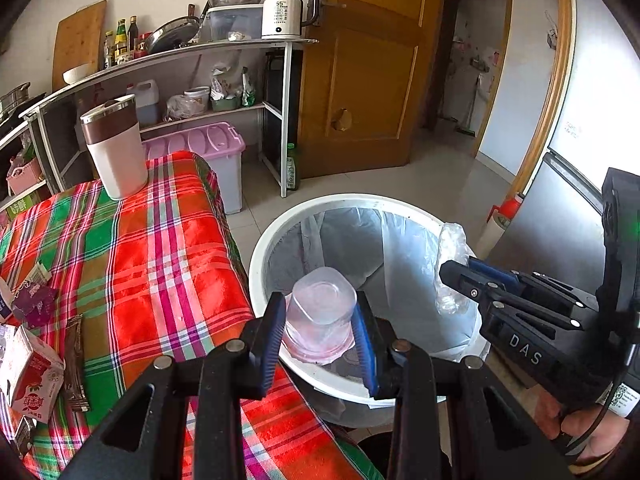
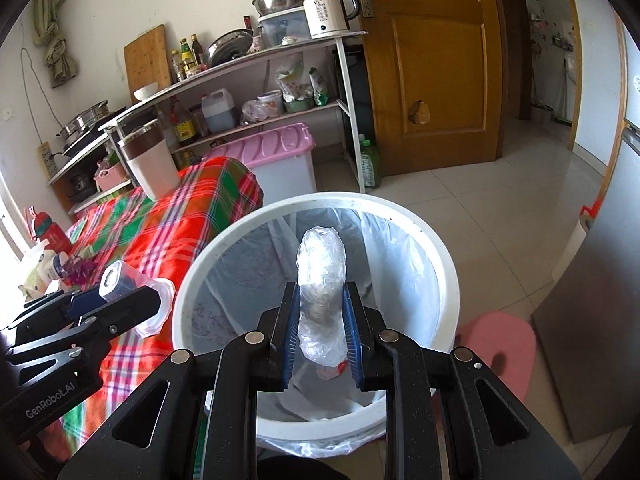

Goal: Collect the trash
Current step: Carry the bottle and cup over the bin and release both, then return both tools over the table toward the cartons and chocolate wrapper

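Left wrist view: the left gripper [image 1: 320,328] clamps a clear plastic cup [image 1: 322,312] at lower centre, over the near rim of the lined white bin [image 1: 264,248], likely poised for a drop. The right gripper [image 2: 322,320] pinches crumpled plastic wrap [image 2: 322,280] above the bin's mouth. At left, a plaid tablecloth [image 1: 160,248] bears cartons [image 1: 34,376] yet to collect; kitchen shelves [image 1: 224,50] and a wooden door [image 1: 360,72] stand behind.

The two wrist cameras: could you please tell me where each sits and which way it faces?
Left wrist: on the left tongs, facing down at the bin; they clamp a cup; right tongs, a hand show.
Right wrist: on the right tongs, over the bin, clamping a wrapper; left tongs show.
Shared: bin, table, shelf.
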### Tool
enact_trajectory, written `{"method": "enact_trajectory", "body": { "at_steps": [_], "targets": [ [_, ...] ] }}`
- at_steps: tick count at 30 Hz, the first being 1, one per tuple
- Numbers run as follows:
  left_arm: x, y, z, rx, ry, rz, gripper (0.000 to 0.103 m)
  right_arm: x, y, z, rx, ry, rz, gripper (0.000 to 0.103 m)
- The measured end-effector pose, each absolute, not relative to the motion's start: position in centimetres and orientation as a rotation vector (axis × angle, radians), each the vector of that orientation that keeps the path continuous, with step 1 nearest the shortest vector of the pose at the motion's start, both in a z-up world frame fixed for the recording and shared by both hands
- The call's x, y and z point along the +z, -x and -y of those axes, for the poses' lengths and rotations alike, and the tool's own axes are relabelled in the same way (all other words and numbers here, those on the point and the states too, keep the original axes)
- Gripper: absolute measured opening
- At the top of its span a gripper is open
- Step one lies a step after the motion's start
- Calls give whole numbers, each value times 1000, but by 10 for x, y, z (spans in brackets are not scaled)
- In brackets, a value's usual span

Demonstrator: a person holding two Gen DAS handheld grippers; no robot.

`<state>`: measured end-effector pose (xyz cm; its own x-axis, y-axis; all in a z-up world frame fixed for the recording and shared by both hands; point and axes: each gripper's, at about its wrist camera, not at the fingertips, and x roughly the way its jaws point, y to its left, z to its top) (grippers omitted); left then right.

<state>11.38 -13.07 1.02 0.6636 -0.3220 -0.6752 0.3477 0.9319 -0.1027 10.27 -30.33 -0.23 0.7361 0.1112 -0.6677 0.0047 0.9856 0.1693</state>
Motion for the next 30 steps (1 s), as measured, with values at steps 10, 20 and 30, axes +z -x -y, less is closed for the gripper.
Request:
{"method": "enact_trajectory", "body": {
  "at_steps": [10,20,30],
  "targets": [
    [5,-119,132,-383,-26,-779,43,-7,-104,307,35,-161,-768,23],
    [11,-111,121,-381,-5,-756,55,-2,-100,303,27,-175,-760,42],
    [19,-93,84,-332,32,-717,55,10,-85,282,74,-178,-719,42]
  ]
}}
